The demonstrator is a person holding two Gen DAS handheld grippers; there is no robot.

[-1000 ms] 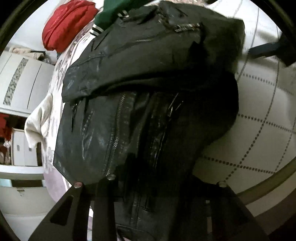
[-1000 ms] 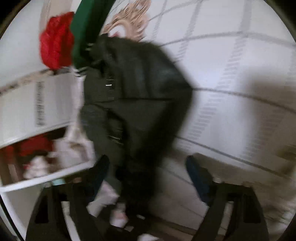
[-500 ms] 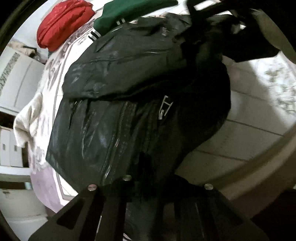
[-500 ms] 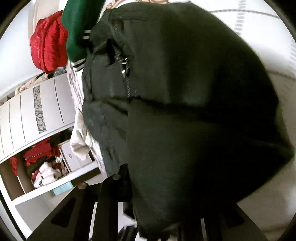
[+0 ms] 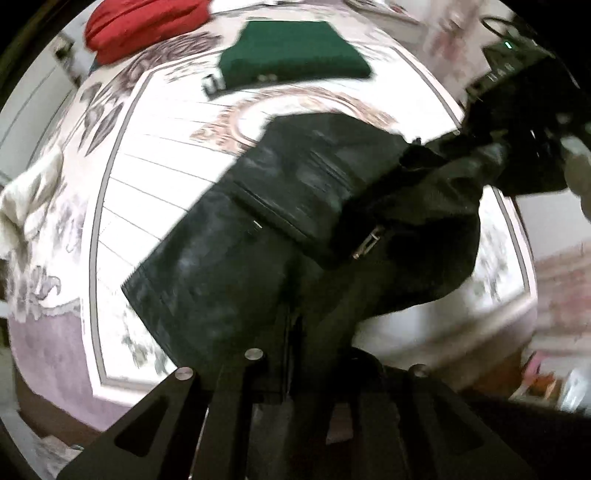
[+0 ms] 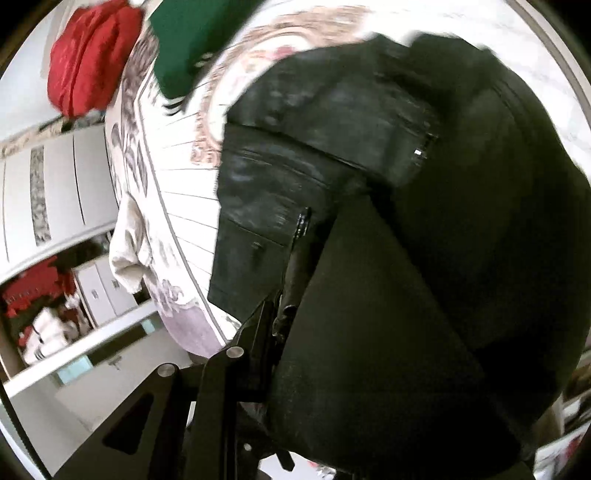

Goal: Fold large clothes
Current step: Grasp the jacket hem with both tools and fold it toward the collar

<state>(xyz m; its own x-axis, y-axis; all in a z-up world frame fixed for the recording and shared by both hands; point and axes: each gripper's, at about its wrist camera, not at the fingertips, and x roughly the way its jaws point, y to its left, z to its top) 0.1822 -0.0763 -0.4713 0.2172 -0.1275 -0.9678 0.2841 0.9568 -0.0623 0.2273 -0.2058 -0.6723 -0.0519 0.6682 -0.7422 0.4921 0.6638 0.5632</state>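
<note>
The black leather jacket hangs lifted over the patterned bed, held from two sides. The left hand-held gripper is clamped on its lower edge, the right hand-held gripper likewise clamped on jacket fabric. Beyond the jacket lies a folded green garment, with a red garment behind it.

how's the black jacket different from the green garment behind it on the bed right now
The black jacket looks glossy and leathery with zips; the green garment is matte, with striped trim at one edge. The jacket is gripped by both the left gripper and right gripper and partly lifted; the green one lies untouched. The jacket is bulky and unfinished; the green one is a neat flat rectangle. Both are over the patterned bedspread.
</note>
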